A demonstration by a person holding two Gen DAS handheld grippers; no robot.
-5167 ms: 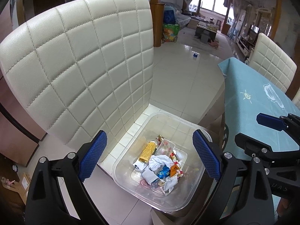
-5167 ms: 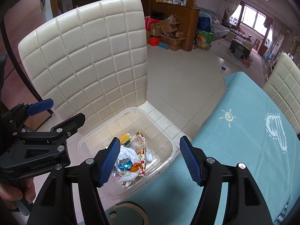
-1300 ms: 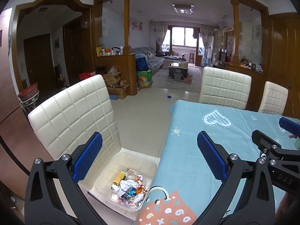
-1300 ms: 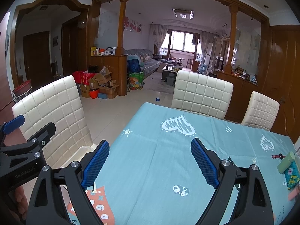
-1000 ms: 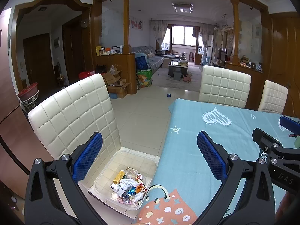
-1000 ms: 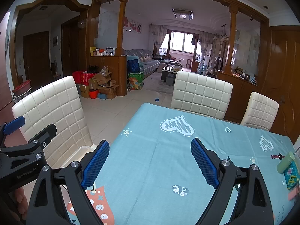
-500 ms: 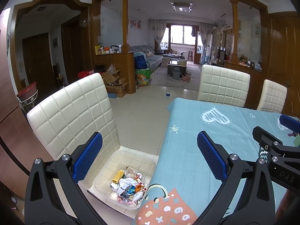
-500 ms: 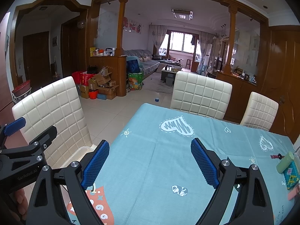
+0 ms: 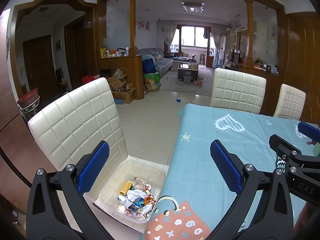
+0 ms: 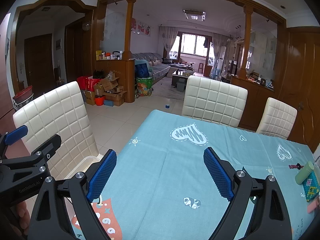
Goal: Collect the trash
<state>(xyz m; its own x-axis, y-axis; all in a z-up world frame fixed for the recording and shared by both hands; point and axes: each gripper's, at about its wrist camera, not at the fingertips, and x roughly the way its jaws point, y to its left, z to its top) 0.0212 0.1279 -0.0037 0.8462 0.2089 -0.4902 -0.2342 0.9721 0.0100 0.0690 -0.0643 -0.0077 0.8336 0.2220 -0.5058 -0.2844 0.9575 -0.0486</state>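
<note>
A clear plastic bin point(image 9: 144, 162) sits on the seat of a white quilted chair point(image 9: 80, 120), beside the table's left edge. A pile of crumpled wrappers and paper point(image 9: 136, 199) lies in it. My left gripper point(image 9: 159, 168) hangs open above the bin and the table corner, with nothing between its blue pads. My right gripper point(image 10: 160, 176) is open too, held over the teal tablecloth point(image 10: 170, 156) with nothing in it. Each gripper also shows at the edge of the other view: the right gripper point(image 9: 294, 135) and the left gripper point(image 10: 35, 137). The bin's rim point(image 10: 88, 160) peeks out behind the right gripper's left finger.
At the table's right edge lie a green cylinder point(image 10: 304, 173), a beaded mat point(image 10: 311, 186) and a small dark red piece point(image 10: 294, 166). Two white chairs point(image 10: 214, 102) point(image 10: 278, 118) stand at the far side. Cardboard boxes point(image 10: 108, 92) are piled on the tiled floor beyond.
Since the earliest frames both grippers have lifted and drawn back from right over the bin to a higher, wider view. Over the last second nothing has visibly moved.
</note>
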